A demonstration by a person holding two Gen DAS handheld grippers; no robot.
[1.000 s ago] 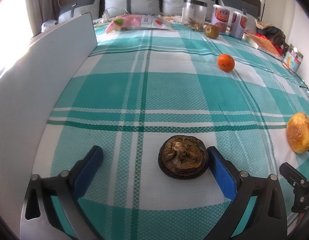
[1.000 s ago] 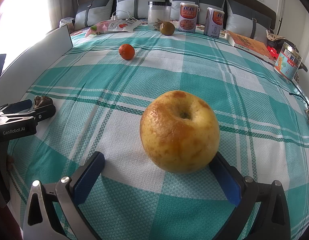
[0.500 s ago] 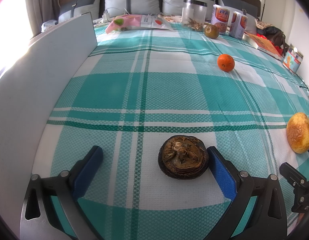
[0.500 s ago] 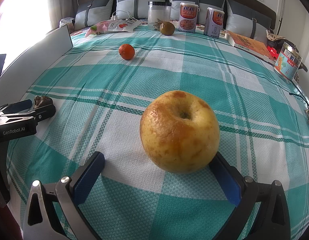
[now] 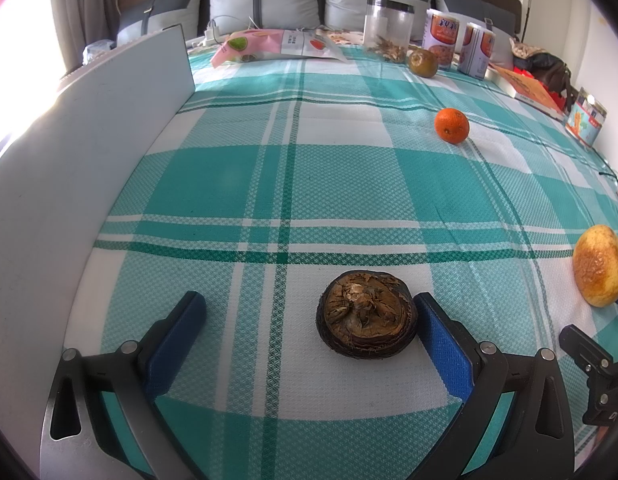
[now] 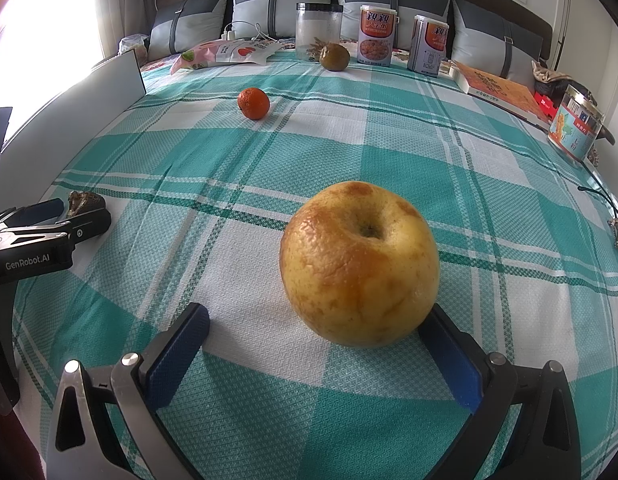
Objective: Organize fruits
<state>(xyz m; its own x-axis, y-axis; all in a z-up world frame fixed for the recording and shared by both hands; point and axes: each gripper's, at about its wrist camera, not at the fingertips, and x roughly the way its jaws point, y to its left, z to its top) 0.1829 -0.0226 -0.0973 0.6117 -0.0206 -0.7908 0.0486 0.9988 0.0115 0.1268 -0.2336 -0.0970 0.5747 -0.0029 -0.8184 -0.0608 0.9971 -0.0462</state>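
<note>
Both my jaws stood wide; the yellow fruit [image 6: 359, 264] looked firm, perhaps bruised, so I'd grip its middle

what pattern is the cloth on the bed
A teal, green and white plaid check on the cloth, clearest in the right wrist view.

Bed, teal-and-white plaid cover [image 6: 389, 152]. Grey pillows [image 6: 281, 8] along headboard. White board [image 5: 89, 152] upright at left edge. Clear jar [image 6: 319, 28], two labelled cans [image 6: 376, 36], snack packets [image 6: 225, 52], book [image 6: 501, 88], printed tin [image 6: 575, 128] at far side.
</note>
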